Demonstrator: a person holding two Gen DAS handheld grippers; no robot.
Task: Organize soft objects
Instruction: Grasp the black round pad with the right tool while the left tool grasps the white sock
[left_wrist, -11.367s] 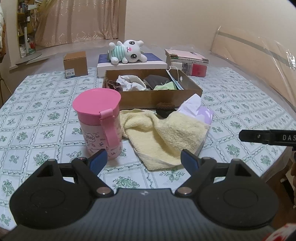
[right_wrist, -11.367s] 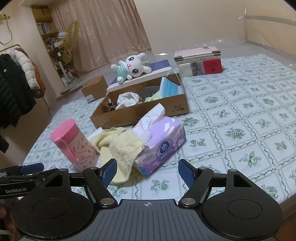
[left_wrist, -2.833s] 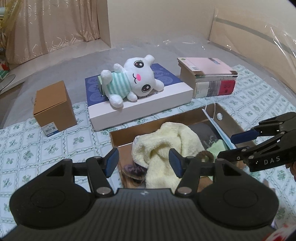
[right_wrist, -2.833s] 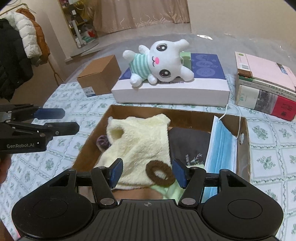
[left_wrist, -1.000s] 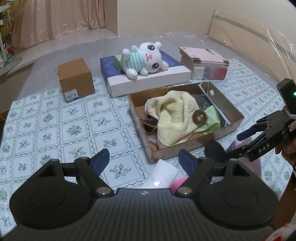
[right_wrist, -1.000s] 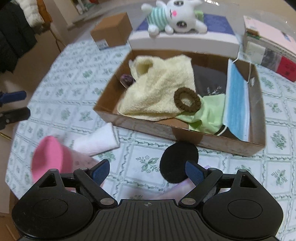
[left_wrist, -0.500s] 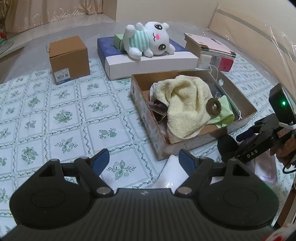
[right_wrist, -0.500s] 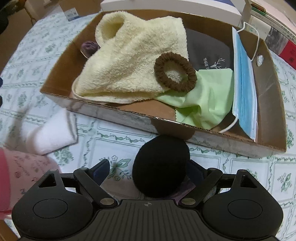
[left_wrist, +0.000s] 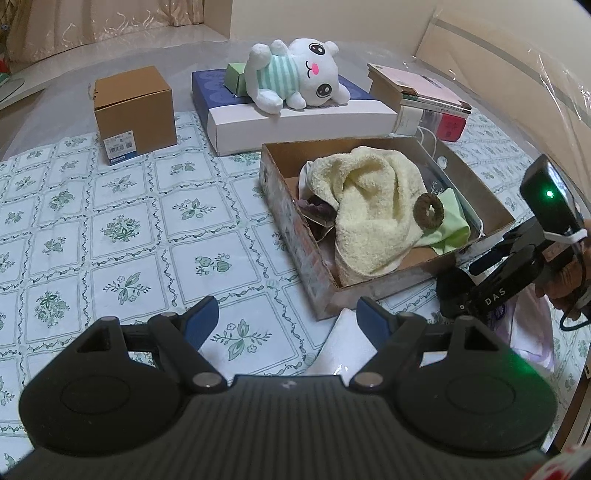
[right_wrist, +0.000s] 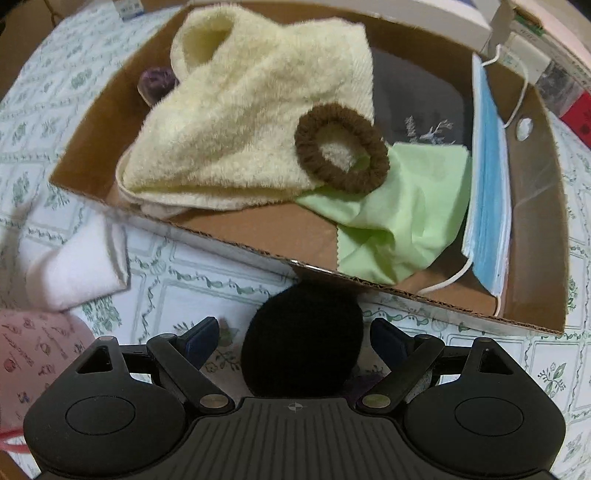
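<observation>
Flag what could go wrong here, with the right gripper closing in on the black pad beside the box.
1. The black pad sits between the open right gripper fingers, against the box wall; closing could catch the cardboard edge instead.
2. The pad appears to rest on a tissue pack; the fingers may pinch its wrapper too.
3. The scrunchie lies loose on the towel; nudging the box might shift it.
</observation>
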